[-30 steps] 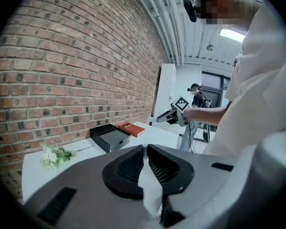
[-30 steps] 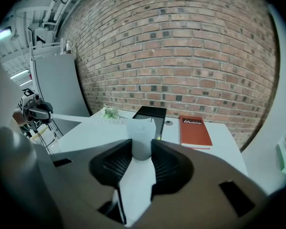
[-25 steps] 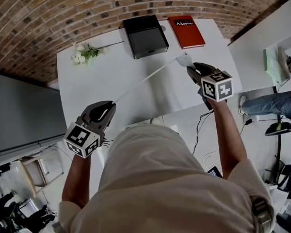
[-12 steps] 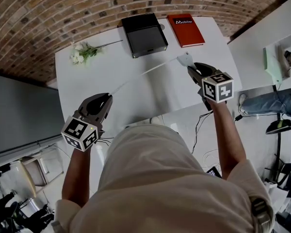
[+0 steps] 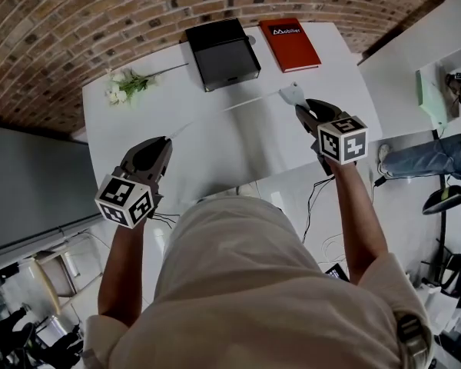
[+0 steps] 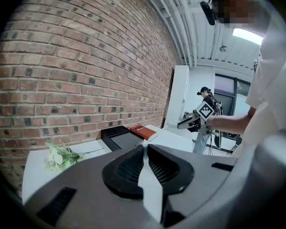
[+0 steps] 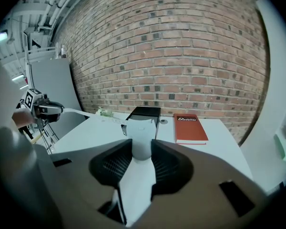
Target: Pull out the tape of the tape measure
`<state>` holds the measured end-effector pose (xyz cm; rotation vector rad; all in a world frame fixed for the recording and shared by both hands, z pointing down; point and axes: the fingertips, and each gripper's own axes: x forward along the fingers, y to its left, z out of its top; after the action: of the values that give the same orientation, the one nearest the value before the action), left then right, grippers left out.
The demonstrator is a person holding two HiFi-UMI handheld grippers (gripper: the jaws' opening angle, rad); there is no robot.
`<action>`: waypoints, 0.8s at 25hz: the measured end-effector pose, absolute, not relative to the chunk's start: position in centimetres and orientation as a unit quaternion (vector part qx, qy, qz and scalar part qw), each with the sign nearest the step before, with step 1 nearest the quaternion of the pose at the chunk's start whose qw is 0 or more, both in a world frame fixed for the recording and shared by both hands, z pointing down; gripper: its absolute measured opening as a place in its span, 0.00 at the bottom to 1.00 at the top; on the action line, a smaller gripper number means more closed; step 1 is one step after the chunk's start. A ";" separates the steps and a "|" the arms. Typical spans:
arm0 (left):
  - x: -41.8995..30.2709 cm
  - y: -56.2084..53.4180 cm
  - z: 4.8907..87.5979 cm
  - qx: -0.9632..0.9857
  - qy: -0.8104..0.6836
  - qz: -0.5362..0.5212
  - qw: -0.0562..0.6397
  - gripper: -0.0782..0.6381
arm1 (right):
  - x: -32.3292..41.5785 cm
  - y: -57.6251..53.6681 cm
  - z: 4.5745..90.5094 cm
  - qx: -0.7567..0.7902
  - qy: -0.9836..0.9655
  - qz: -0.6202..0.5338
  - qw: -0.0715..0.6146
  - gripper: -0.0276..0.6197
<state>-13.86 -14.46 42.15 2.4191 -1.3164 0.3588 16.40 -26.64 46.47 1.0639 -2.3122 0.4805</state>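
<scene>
Pinching the end of the tape (image 5: 215, 117), the left gripper (image 5: 163, 141) is squeezing nearly closed on it, while the right gripper (image 5: 301, 108) is clamping the white tape measure case (image 5: 290, 94) between half-spread jaws above the desk (image 5: 238, 152). Drawing the left gripper straight away along the tape's line, with the case steady, is probably working best. The tape's very tip is hiding between the pads, and the pale tape is fading against the desk.

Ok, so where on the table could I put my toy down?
The near half of the table is bare, between the tape and the near edge. The patch between the flowers and the tape is bare too. The far edge is crowded: box and book sit side by side.
</scene>
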 end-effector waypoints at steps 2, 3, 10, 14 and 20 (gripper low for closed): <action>-13.9 -15.0 42.5 0.853 -0.471 0.127 0.186 0.15 | 16.8 -26.8 46.7 0.398 -0.858 0.179 0.272 0.24; -13.9 -15.3 42.6 0.852 -0.473 0.127 0.188 0.15 | 16.8 -26.9 46.8 0.398 -0.858 0.180 0.271 0.24; -13.7 -16.8 44.0 0.841 -0.485 0.130 0.200 0.15 | 17.4 -27.4 47.8 0.402 -0.858 0.179 0.265 0.24; -13.4 -17.5 44.9 0.834 -0.493 0.131 0.209 0.15 | 17.8 -27.7 48.7 0.402 -0.859 0.183 0.259 0.24; -13.1 -18.4 45.8 0.825 -0.505 0.136 0.212 0.15 | 18.3 -28.2 49.4 0.398 -0.863 0.185 0.250 0.24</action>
<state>-13.12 -18.41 45.81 2.2920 -1.4030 0.3773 18.30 -28.24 49.41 1.0850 -2.3491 0.5045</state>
